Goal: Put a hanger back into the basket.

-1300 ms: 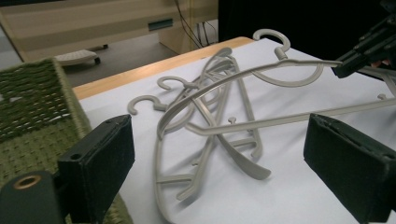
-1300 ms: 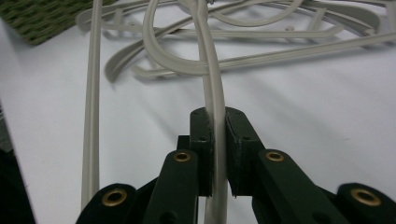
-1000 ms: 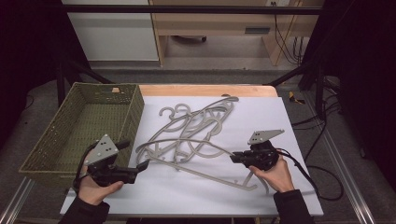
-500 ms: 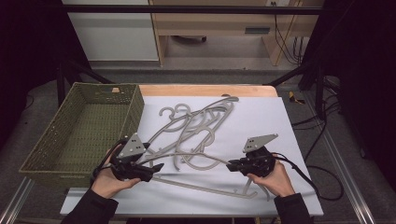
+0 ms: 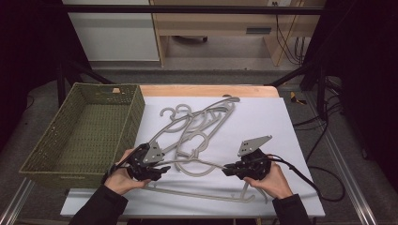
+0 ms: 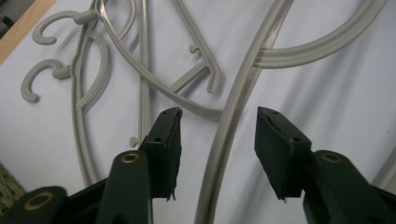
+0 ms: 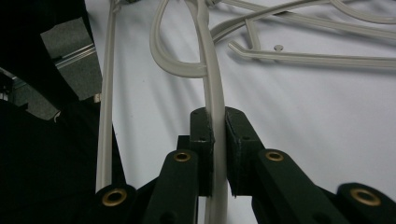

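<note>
Several grey plastic hangers (image 5: 202, 122) lie tangled on the white table cover. The nearest hanger (image 5: 197, 193) lies along the front, and its curved arm (image 7: 210, 70) runs between both grippers. My right gripper (image 5: 225, 169) (image 7: 218, 112) is shut on that arm, with the pads pressed to both sides. My left gripper (image 5: 164, 169) (image 6: 219, 112) sits low at the arm's other end. Its jaws have just been closing and still stand apart, with the hanger's arm (image 6: 233, 107) between them and untouched by either pad.
A green woven basket (image 5: 133, 117) with nothing in it stands at the left, its wall close to my left hand. The white cover (image 5: 281, 131) is bare on the right. A black cable (image 5: 305, 180) trails from the right gripper toward the table's right edge.
My left hand has moved right and down, up to the hanger's arm, and its jaws have narrowed around it. The right gripper has kept its grip and barely moved.
</note>
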`<action>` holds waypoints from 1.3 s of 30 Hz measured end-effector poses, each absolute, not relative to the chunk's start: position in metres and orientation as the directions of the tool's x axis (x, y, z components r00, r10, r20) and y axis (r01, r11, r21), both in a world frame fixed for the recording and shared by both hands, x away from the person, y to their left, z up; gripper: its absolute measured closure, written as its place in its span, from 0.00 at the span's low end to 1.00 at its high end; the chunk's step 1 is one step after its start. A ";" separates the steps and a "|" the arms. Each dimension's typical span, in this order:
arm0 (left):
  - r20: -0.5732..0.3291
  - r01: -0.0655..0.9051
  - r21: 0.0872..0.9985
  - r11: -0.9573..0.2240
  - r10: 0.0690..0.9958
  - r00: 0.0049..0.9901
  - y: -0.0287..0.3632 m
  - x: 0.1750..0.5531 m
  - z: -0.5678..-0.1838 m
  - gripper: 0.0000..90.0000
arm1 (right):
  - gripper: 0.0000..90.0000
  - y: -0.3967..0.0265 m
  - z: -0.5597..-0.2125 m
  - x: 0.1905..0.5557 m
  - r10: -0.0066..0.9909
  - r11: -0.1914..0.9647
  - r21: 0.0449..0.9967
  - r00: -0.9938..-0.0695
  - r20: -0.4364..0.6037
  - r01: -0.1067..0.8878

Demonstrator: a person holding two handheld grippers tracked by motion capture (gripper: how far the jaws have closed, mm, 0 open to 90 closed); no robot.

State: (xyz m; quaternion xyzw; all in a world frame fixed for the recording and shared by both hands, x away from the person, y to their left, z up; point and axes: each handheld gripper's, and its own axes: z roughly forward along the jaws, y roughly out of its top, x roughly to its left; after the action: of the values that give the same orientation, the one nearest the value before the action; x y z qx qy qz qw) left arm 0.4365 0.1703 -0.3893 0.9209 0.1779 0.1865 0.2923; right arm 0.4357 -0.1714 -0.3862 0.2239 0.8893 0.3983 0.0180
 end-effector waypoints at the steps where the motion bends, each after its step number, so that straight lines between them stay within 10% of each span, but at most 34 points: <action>1: 0.241 0.213 0.603 -0.769 0.430 0.870 0.170 0.436 -0.390 0.61 | 0.92 -0.170 -0.386 0.435 0.415 0.579 0.716 -0.897 0.151 0.389; 15: 0.260 0.175 0.563 -0.807 0.374 0.890 0.166 0.431 -0.402 0.85 | 0.92 -0.160 -0.388 0.437 0.374 0.607 0.705 -0.915 0.155 0.367; 39: 0.256 0.179 0.586 -0.790 0.391 0.884 0.176 0.408 -0.398 0.91 | 0.70 -0.162 -0.387 0.445 0.421 0.548 0.772 -0.904 0.077 0.322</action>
State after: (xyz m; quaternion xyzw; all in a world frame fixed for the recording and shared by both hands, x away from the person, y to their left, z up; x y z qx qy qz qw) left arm 0.4084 0.1764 -0.3979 0.9278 0.1536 0.1851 0.2852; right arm 0.4446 -0.1623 -0.3866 0.2115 0.8779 0.4256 0.0585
